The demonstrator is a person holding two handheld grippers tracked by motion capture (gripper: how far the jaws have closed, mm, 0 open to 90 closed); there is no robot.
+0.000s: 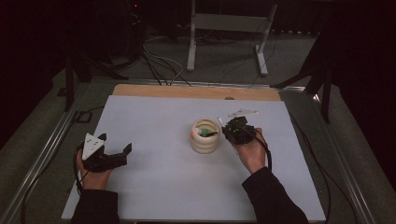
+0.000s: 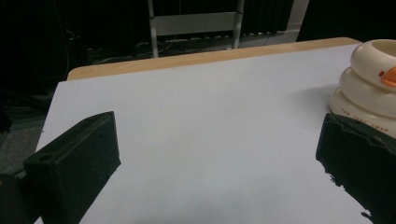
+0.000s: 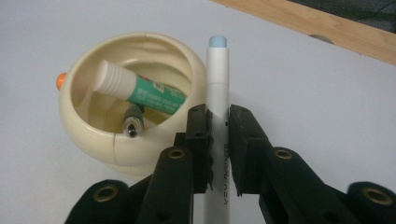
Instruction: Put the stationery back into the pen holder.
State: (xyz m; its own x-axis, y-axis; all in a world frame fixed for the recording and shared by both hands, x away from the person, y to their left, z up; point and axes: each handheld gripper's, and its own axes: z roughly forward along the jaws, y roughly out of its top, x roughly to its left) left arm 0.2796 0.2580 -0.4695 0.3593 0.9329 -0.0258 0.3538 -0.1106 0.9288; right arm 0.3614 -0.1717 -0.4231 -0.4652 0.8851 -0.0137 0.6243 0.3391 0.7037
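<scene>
A cream ringed cup [image 1: 205, 136] stands mid-table; inside lie a green-labelled glue stick [image 3: 140, 88] and a dark pen-like piece [image 3: 131, 122]. My right gripper [image 3: 218, 116] is shut on a white marker [image 3: 217, 88] with a pale blue tip, held just right of the cup's rim [image 3: 154, 39]. In the high view that right gripper [image 1: 232, 127] sits beside the cup, a hand behind it. My left gripper [image 1: 114, 145] rests at the table's left, jaws wide apart with nothing between them. The left gripper view has the cup [image 2: 369, 88] at the right edge.
A white sheet [image 1: 154, 177] covers the table, with a bare wooden strip [image 1: 187, 91] along its far edge. Small white pieces [image 1: 243, 113] lie behind the right gripper. A metal frame [image 1: 229, 28] and cables stand on the floor beyond.
</scene>
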